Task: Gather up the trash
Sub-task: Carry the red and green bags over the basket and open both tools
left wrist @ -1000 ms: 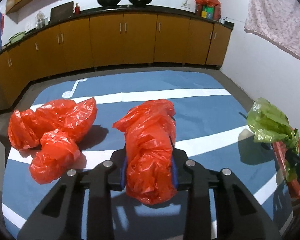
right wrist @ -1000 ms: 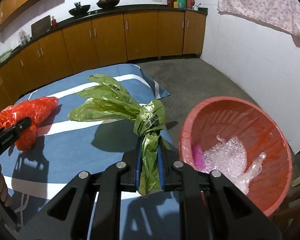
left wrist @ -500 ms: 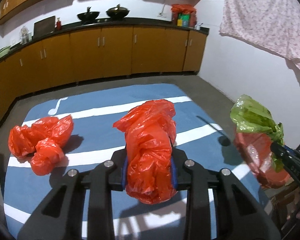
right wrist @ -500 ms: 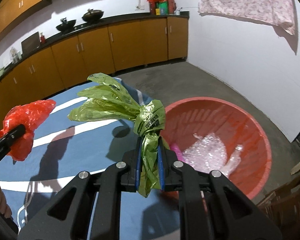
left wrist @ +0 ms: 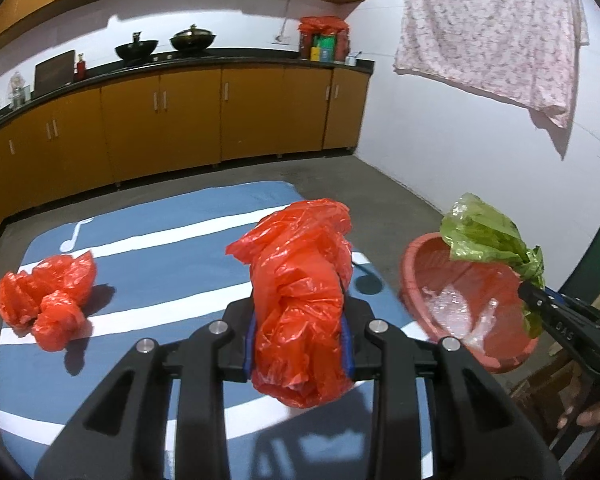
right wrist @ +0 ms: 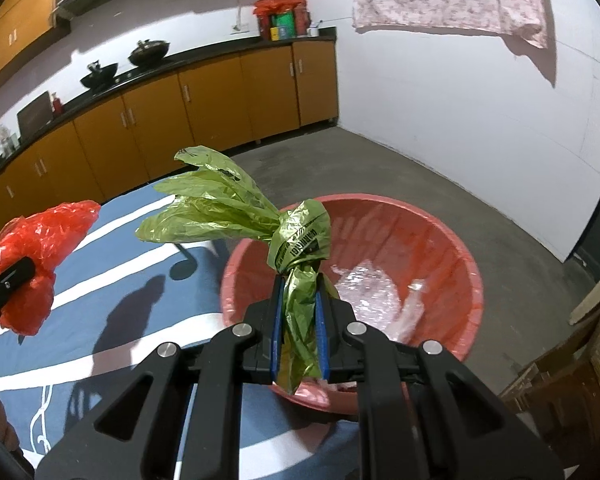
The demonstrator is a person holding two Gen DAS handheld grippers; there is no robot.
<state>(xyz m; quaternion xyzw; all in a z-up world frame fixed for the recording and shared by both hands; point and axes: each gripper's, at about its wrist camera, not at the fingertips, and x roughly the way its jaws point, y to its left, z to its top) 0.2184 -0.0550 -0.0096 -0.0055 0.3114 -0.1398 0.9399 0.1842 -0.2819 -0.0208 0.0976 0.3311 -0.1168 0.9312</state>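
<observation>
Near the left edge of the blue mat with white stripes (left wrist: pixel 148 268), which lies on the concrete floor, a crumpled red plastic bag (left wrist: pixel 46 304) is not yet collected; it is thin, glossy film, bunched into soft lobes. Next, the left gripper (left wrist: pixel 300 340) is clamped on a second red plastic bag (left wrist: pixel 300 292), a puffy, wrinkled wad that bulges above and below the pads. Further right, the right gripper (right wrist: pixel 300 332) pinches the twisted neck of a green plastic bag (right wrist: pixel 236 208), its printed, translucent film fanning out like leaves. That bag hangs over the near rim of the round red plastic basin (right wrist: pixel 460 256), which stands off the mat's right edge and holds clear crinkled plastic wrap (right wrist: pixel 368 292).

The step in hand looks like carrying both bags to the basin. The next move likely calls for bringing each gripper above the bowl's middle and releasing; such light film may cling to the pads.
</observation>
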